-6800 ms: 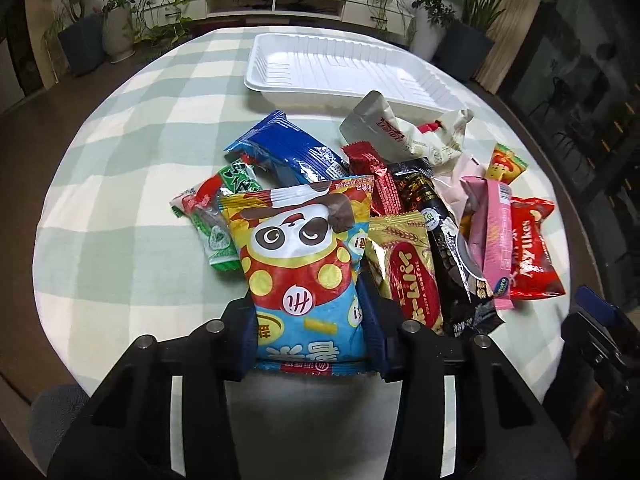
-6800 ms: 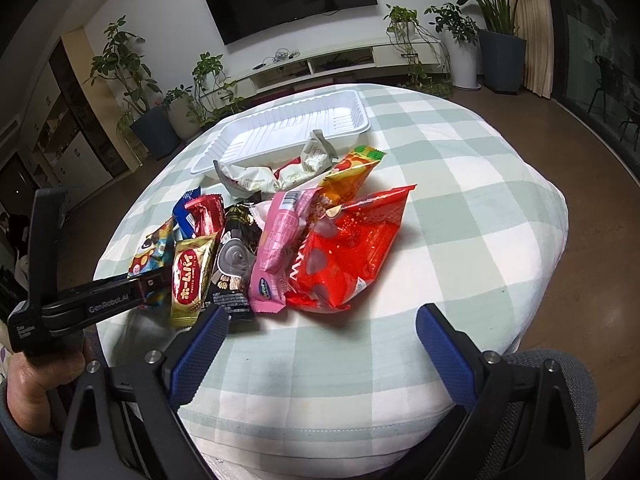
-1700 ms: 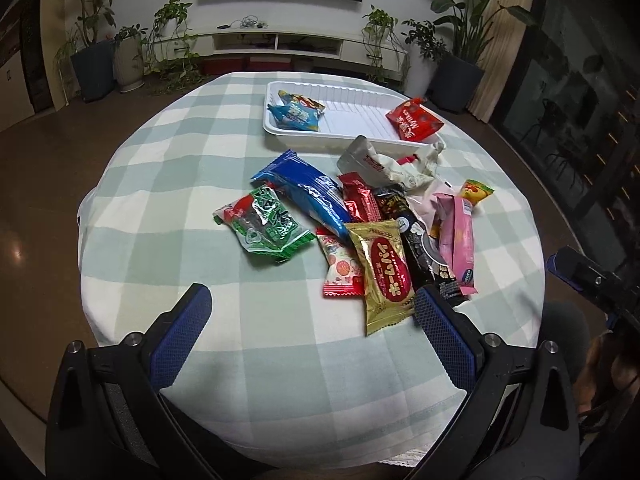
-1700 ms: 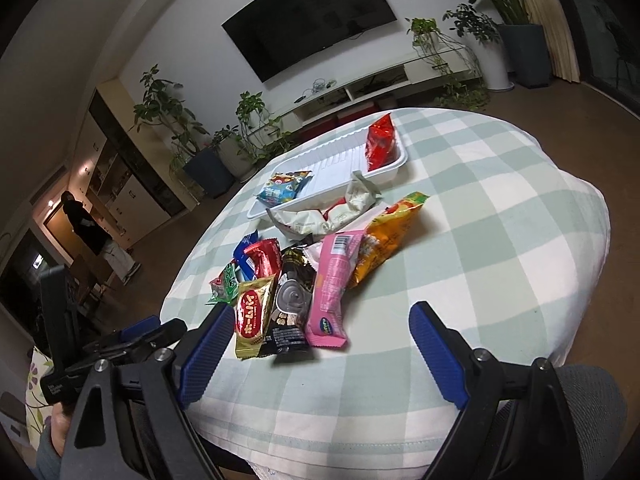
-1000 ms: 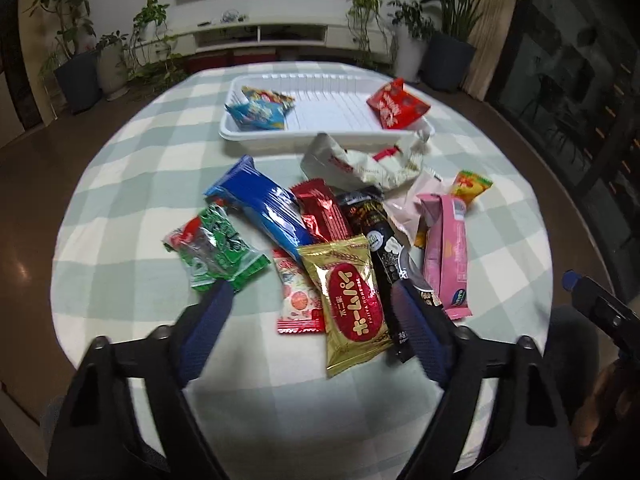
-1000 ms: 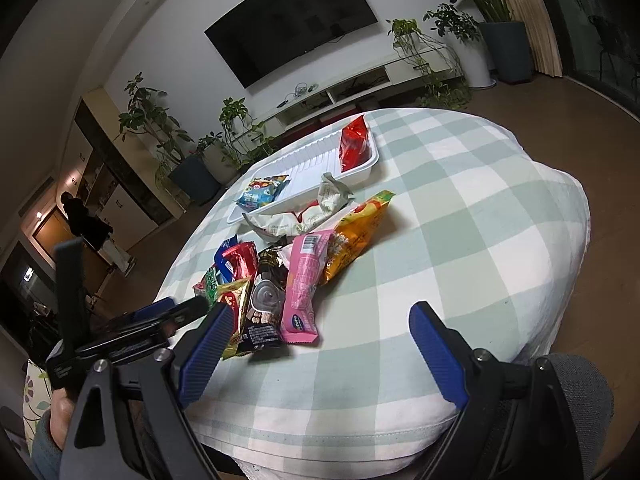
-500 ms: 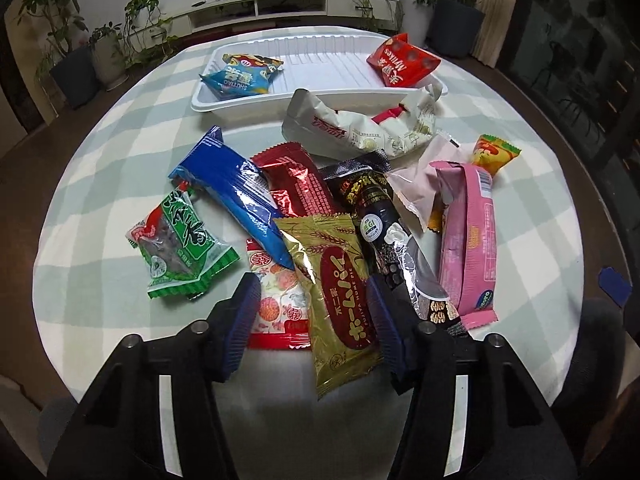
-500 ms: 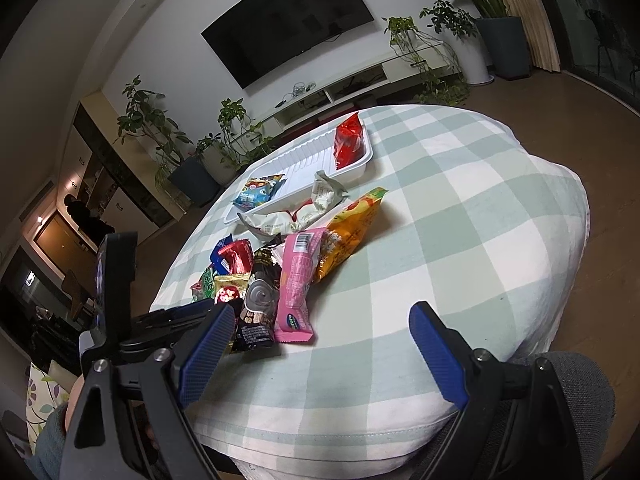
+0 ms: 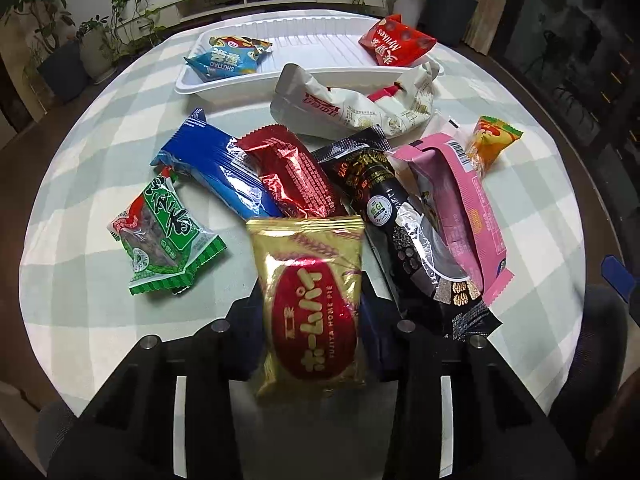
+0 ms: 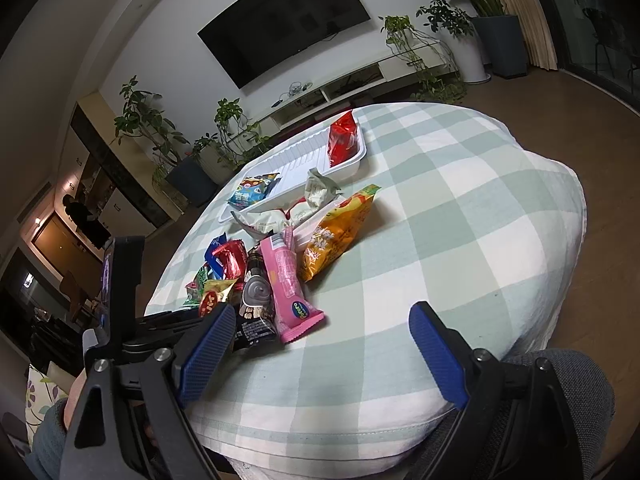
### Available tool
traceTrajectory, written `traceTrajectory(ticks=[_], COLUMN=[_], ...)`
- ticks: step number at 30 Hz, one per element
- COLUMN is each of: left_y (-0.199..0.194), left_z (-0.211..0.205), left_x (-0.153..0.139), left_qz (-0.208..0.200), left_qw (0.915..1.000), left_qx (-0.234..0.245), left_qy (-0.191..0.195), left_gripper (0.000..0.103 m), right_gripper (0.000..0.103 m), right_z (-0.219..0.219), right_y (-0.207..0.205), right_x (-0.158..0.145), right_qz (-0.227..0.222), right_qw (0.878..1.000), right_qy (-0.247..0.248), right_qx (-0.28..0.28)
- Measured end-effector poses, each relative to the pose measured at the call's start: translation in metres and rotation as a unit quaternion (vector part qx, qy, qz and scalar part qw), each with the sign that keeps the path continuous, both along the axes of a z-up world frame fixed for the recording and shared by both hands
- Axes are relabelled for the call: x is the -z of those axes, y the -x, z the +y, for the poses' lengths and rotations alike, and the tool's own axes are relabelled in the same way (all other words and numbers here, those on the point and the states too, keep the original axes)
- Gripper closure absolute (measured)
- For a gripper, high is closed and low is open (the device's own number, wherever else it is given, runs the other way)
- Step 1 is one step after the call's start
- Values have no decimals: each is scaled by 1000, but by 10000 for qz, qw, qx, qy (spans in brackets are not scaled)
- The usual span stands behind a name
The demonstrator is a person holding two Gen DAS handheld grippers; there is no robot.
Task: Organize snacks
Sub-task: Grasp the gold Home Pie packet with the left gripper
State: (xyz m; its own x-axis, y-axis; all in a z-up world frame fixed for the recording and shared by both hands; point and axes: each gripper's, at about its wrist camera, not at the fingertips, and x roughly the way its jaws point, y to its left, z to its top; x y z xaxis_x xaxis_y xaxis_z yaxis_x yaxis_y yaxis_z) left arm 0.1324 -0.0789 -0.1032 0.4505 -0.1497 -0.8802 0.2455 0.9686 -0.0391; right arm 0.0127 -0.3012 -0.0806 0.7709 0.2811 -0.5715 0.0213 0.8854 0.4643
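1. The left gripper (image 9: 312, 312) is low over the table (image 9: 80, 152), and its jaws are closing on the gold pack (image 9: 312, 300). The pack sits right between the two fingers, and both sides touch it.
2. The gold pack is at the near end of the snack pile, and its far end lies over the red bar (image 9: 296, 176).
3. Left of it lies the green pack (image 9: 164, 236) — flat on the cloth, a little apart from the pile.
4. The blue pack (image 9: 216, 168) lies beside the red bar, and the black pack (image 9: 404, 232) and pink pack (image 9: 460, 208) lie to the right.
5. An orange pack (image 9: 492, 140) peeks out past the pink one.
6. A crumpled white bag (image 9: 352, 104) lies just in front of the white tray (image 9: 312, 52).
7. In the tray are two snacks — a light blue bag (image 9: 226, 60) at the left end and a red bag (image 9: 394, 42) at the right end.
8. The right gripper (image 10: 320, 344) is wide open with nothing in it. It hangs over the near edge of the table, close to the pink pack's end.
9. In the right view, a hand (image 10: 74, 396) holds the left gripper's handle at the lower left.
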Motion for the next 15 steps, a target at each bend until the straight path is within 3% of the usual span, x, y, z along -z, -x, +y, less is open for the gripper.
traceTrajectory(ticks=[8, 15], left_y=[8, 28], left_z=[13, 36], left_x=[-5, -24], left_qz=[-33, -109], left_qw=[9996, 9964], left_qx=[63, 152], left_qy=[283, 829], left_gripper=[71, 75], right_gripper=[13, 24], right_z=[4, 30], right_y=[-1, -11], right_x=[0, -11], right_qz=[32, 61], right_qw=[10000, 9984], right_qy=[87, 350], right_qx=[-27, -441])
